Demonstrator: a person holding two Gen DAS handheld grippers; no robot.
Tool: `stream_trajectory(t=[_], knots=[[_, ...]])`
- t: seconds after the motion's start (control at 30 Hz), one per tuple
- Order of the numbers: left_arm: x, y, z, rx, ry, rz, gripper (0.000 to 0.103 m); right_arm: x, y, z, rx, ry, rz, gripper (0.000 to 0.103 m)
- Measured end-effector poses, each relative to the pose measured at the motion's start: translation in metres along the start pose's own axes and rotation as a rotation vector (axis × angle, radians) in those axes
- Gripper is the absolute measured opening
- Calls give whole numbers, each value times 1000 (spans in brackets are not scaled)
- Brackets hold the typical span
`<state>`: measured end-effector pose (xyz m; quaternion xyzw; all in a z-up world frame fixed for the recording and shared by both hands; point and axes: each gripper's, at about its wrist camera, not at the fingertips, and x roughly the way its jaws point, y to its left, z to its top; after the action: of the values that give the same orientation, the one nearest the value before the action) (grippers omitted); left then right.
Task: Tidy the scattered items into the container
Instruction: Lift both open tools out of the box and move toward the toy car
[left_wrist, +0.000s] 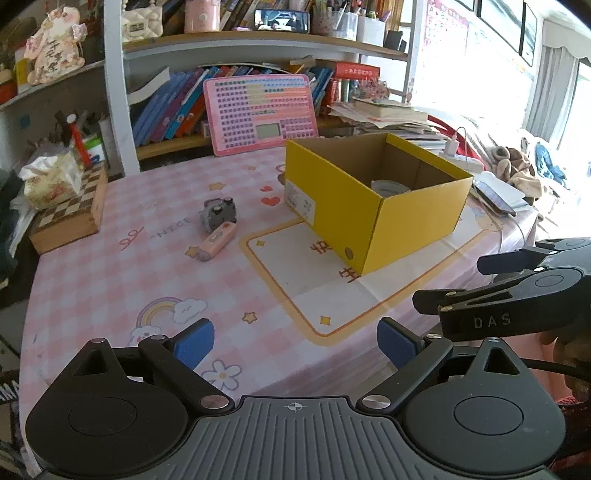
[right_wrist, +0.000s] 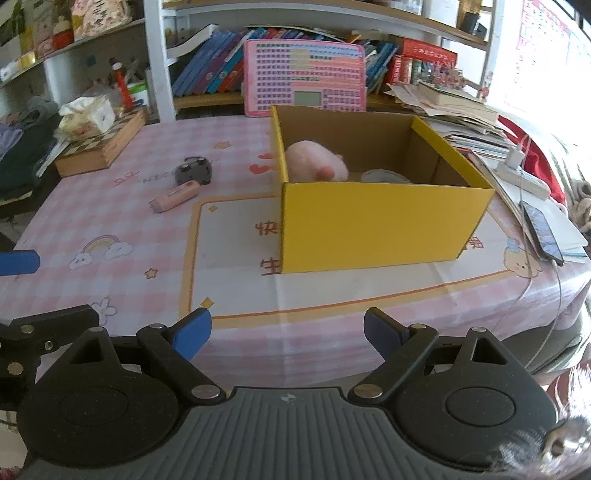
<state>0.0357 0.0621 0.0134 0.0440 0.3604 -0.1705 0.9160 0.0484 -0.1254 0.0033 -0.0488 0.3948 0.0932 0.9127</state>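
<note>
Left wrist view: our left gripper (left_wrist: 295, 345) hangs released, nothing between its fingers. Left of the yellow box (left_wrist: 413, 225) on the table (left_wrist: 110, 280) lie a pink eraser (left_wrist: 218, 240) and grey toy (left_wrist: 218, 214).

Right wrist view: our right gripper (right_wrist: 287, 334), released, before the box; inside it, a pink plush (right_wrist: 314, 166) and white roll (right_wrist: 384, 176).

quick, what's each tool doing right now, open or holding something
Left tool: open, nothing between its fingers.
Right tool: open, nothing between its fingers.
</note>
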Motion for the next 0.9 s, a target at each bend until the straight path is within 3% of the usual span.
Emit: stream_trajectory(t=[0.47, 0.9], knots=[[-9, 23, -7, -54, 2, 52, 97, 6, 45, 9, -147, -2, 92, 90], [-8, 47, -5, -107, -2, 116, 98, 24, 67, 27, -200, -13, 148, 89]])
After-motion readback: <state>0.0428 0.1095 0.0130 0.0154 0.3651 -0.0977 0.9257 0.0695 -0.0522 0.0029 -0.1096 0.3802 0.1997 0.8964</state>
